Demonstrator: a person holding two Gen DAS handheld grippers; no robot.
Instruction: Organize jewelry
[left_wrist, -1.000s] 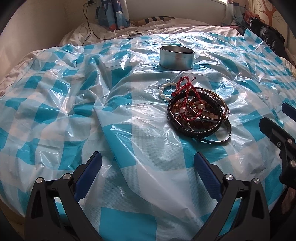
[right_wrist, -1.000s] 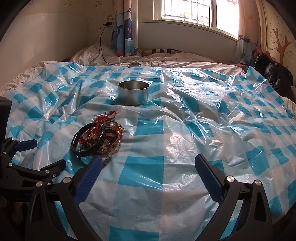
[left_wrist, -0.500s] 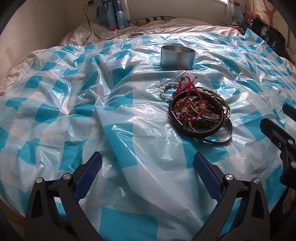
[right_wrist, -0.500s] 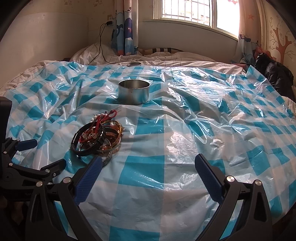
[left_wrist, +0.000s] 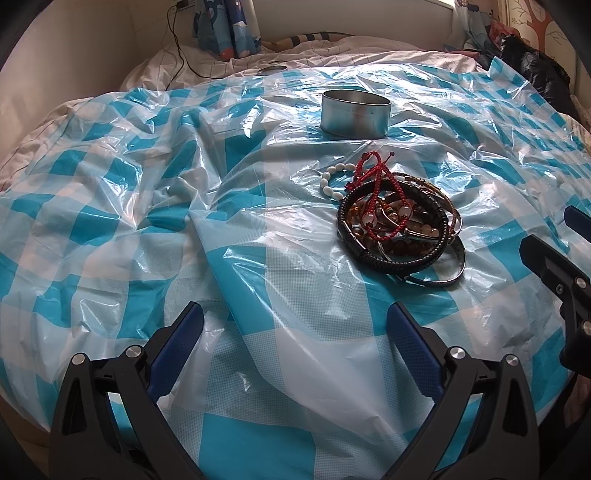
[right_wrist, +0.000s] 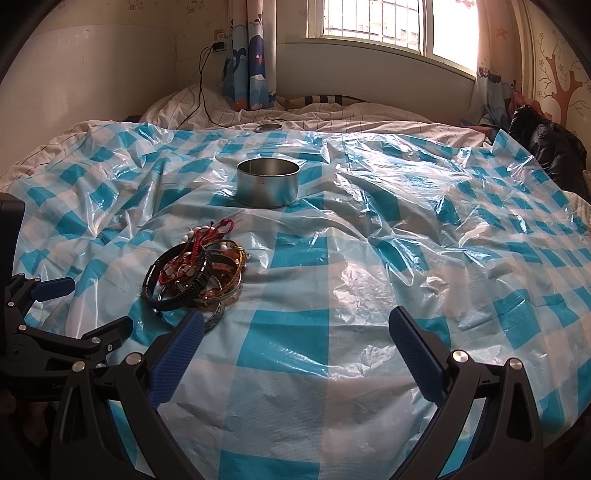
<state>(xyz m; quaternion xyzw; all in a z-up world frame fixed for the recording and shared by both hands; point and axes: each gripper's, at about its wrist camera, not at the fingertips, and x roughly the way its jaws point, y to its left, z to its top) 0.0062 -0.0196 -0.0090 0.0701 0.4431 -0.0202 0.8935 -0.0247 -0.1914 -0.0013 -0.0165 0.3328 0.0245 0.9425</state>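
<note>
Right now your left gripper (left_wrist: 295, 328) hovers low over the blue-and-white checked plastic sheet (left_wrist: 110, 229) that covers the bed, its blue-padded fingers (left_wrist: 177, 339) spread wide apart with nothing between them. Ahead of it and a little to its right lies the pile of bracelets (left_wrist: 399, 221): a black braided band (left_wrist: 402, 258) rings the heap, a red cord bracelet (left_wrist: 376, 177) drapes over the top, a string of white beads (left_wrist: 332, 181) pokes out on the far left side, and a thin metal bangle (left_wrist: 439, 280) sits at the near right edge. Beyond the pile, well apart from it, the round metal tin (left_wrist: 354, 114) stands upright and open-topped on the sheet. Farther right, your right gripper (right_wrist: 295, 332) also hovers over the sheet with its fingers (right_wrist: 413, 350) wide apart and empty; from its camera the pile sits just beyond its left finger. At the far right a dark bag (right_wrist: 546, 147) rests by the wall.
</note>
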